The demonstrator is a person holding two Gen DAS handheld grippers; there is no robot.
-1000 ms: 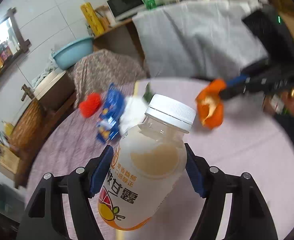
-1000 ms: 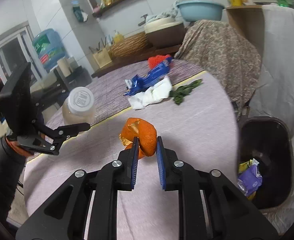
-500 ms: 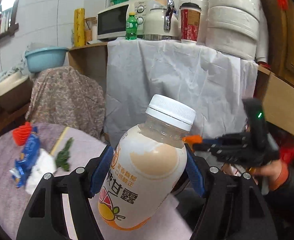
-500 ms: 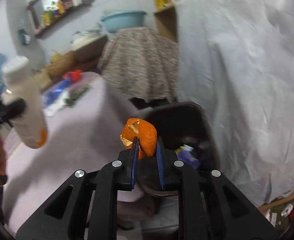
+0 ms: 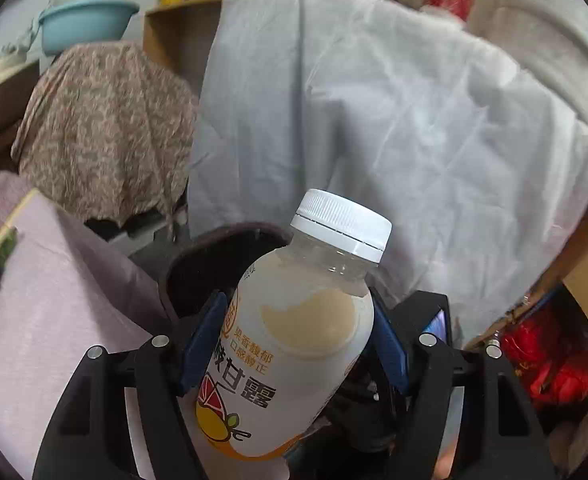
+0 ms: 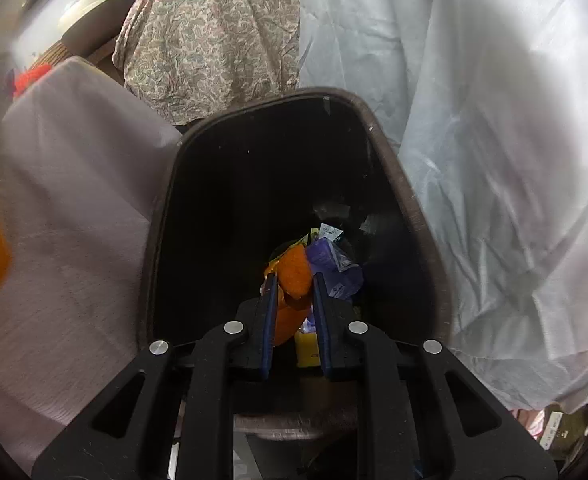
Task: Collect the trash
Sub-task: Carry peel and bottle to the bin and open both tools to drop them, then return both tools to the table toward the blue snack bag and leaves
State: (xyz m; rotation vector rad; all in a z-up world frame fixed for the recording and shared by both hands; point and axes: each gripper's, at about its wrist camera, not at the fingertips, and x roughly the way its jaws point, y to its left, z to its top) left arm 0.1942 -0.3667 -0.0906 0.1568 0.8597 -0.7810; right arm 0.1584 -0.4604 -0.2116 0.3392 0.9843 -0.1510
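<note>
Orange peel (image 6: 294, 276) sat pinched between the pads of the right claw (image 6: 292, 280), directly above the dark bin (image 6: 405, 200) opening, while the left claw (image 5: 294, 336) gripped a white-capped drink bottle (image 5: 294, 344) with the same bin just ahead of it.

bottle (image 5: 294, 344): white cap on, creamy drink inside, orange-fruit label, tilted right, clamped in my left claw (image 5: 294, 350) above the bin
peel (image 6: 294, 276): orange, curled, between my right claw's (image 6: 293, 292) pads over the bin mouth
bin (image 6: 393, 184): dark, open, purple and yellow wrappers (image 6: 335, 264) at the bottom
</note>
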